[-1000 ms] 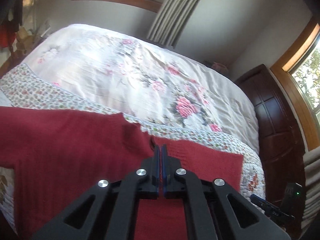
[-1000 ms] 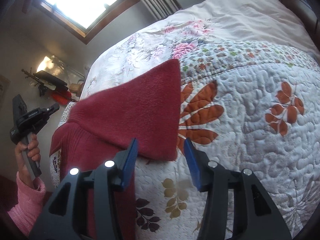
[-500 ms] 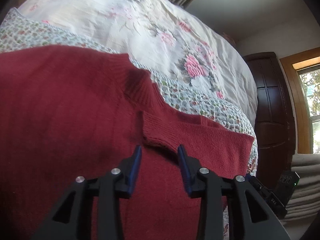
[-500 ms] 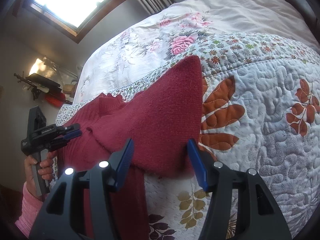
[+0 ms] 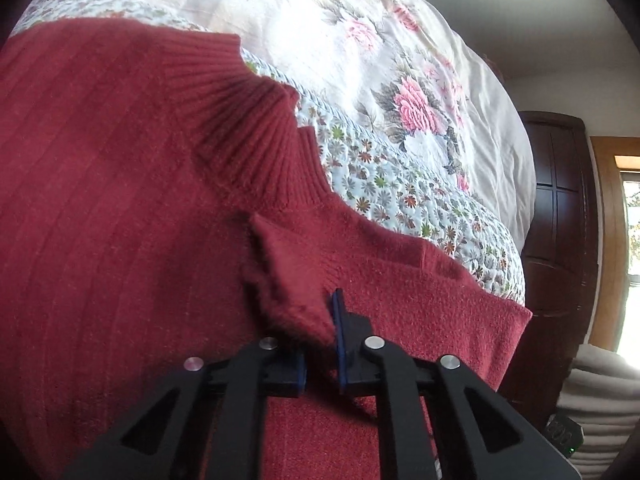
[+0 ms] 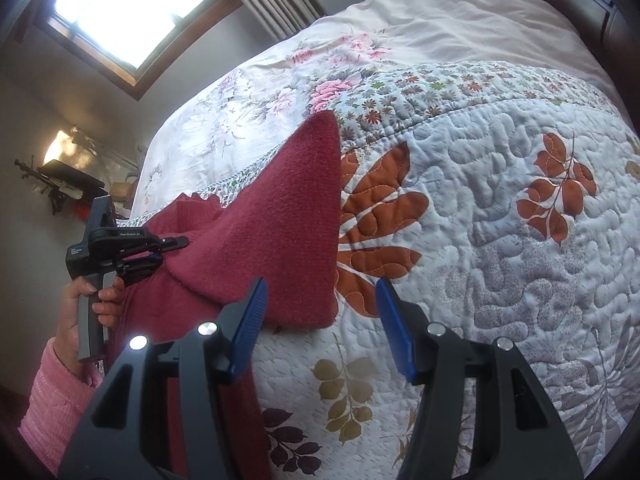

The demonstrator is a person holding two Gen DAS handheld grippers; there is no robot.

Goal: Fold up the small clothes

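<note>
The red sweater (image 5: pixel 120 200) lies flat on the quilt (image 6: pixel 500 200) — the left gripper (image 5: pixel 320 320) pinches a raised fold near its collar (image 5: pixel 256 120). The right gripper (image 6: pixel 320 308) hangs wide open over the sweater's folded edge, gripping nothing.

Red sweater (image 5: pixel 120 200) cut off at left and lower frame edges, left hand-held gripper (image 5: pixel 320 344) fingertips partly buried under its raised fold, bed (image 6: pixel 500 220) cropped at right edge

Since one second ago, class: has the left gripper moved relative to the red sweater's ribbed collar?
Yes. The left gripper has closed in toward the ribbed collar of the red sweater and now pinches a sweater fold.
</note>
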